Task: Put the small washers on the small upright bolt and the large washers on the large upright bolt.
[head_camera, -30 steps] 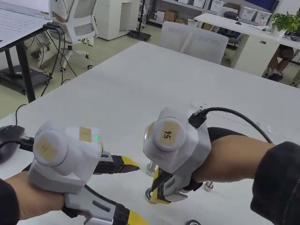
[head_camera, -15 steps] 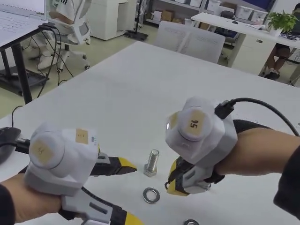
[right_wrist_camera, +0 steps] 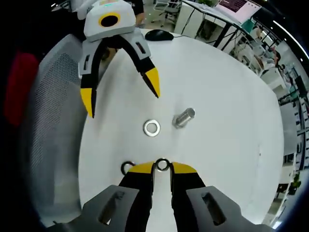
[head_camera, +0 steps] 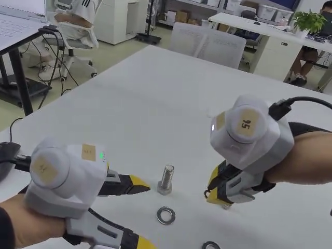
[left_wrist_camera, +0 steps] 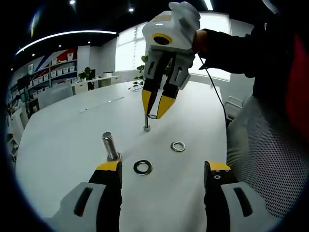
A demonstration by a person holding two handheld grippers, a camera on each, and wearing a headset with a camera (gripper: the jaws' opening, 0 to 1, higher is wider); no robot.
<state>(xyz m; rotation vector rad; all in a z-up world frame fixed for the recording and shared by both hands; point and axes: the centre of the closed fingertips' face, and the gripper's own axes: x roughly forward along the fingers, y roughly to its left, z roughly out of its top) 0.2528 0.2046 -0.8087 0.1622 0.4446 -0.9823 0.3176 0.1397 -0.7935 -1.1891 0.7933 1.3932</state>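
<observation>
My right gripper (left_wrist_camera: 154, 105) is shut on a small washer (left_wrist_camera: 152, 116), holding it at the top of the thin small upright bolt (left_wrist_camera: 146, 123). In its own view the small washer (right_wrist_camera: 162, 165) sits between the nearly closed yellow tips of the right gripper (right_wrist_camera: 162, 169). The large upright bolt (head_camera: 166, 179) stands left of the right gripper (head_camera: 218, 196). A large washer (head_camera: 166, 215) lies flat in front of that bolt. My left gripper (left_wrist_camera: 164, 166) is open with nothing between its tips, close to the large bolt (left_wrist_camera: 111, 146) and the large washer (left_wrist_camera: 143, 167).
Another washer (left_wrist_camera: 177, 146) lies loose on the white table (head_camera: 155, 98), to the right of the large one. A black mouse (right_wrist_camera: 159, 35) sits by the table's edge. Chairs and desks stand beyond the table.
My right gripper has risen from beside the large washer and moved right, away from the large bolt, to the small bolt. The left gripper has stayed where it was.
</observation>
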